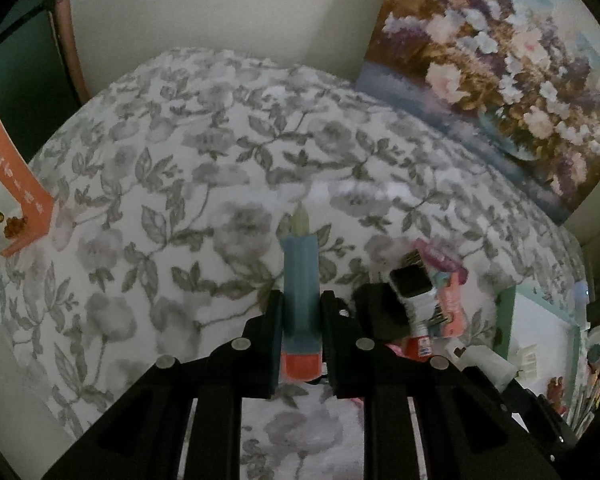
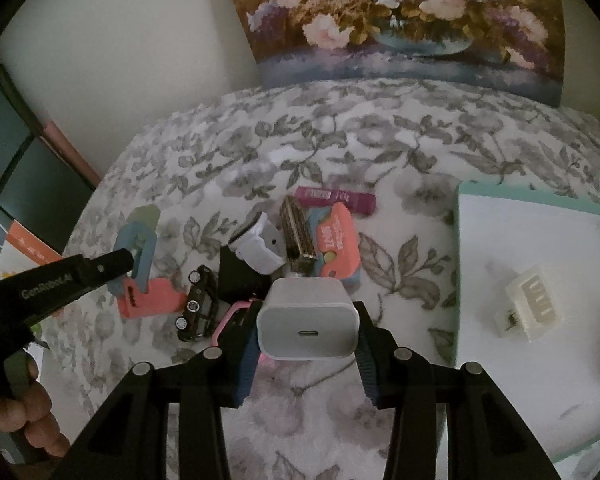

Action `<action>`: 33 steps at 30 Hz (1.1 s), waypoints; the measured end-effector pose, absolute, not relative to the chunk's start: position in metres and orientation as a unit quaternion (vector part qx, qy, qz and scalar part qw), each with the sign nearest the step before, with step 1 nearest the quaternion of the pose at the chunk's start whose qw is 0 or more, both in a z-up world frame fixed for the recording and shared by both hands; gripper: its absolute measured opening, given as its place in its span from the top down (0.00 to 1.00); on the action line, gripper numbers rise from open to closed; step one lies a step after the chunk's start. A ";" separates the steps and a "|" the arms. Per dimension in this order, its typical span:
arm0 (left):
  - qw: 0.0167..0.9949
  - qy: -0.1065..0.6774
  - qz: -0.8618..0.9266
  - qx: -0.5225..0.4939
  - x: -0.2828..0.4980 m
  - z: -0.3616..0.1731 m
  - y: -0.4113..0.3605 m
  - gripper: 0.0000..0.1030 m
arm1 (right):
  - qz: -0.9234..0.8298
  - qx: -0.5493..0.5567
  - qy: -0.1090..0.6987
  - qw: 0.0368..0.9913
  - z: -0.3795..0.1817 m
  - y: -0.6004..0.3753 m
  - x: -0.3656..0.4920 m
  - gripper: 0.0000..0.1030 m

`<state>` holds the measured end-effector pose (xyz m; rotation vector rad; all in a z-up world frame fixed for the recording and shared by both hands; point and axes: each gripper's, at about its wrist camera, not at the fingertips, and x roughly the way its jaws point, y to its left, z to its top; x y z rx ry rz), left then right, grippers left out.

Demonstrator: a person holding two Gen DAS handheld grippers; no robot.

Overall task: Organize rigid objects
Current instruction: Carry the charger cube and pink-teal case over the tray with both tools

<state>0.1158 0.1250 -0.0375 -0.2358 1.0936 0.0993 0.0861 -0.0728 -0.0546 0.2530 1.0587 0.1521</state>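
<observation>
Open cloth: the floral tablecloth (image 1: 148,184) lies bare left and ahead of the clutter.
Clutter: toy car (image 2: 198,304), harmonica (image 2: 296,232) and pink packet (image 2: 338,236) crowd the centre.
Right: tray (image 2: 460,240) rim borders the clutter.
Back: painting (image 2: 400,32) closes the far edge.

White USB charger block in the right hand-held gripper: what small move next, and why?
Probably carry the white USB charger block rightward over the white tray with the mint-green rim and set it down. The right hand-held gripper already clamps it clear of the pile, and the tray holds a similar cream plug adapter with bare space beside it.
</observation>
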 end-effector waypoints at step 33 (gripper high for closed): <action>0.874 0.459 -0.152 -0.047 0.073 0.023 -0.055 0.82 | -0.071 0.255 0.458 0.848 -0.035 -0.266 0.038 0.56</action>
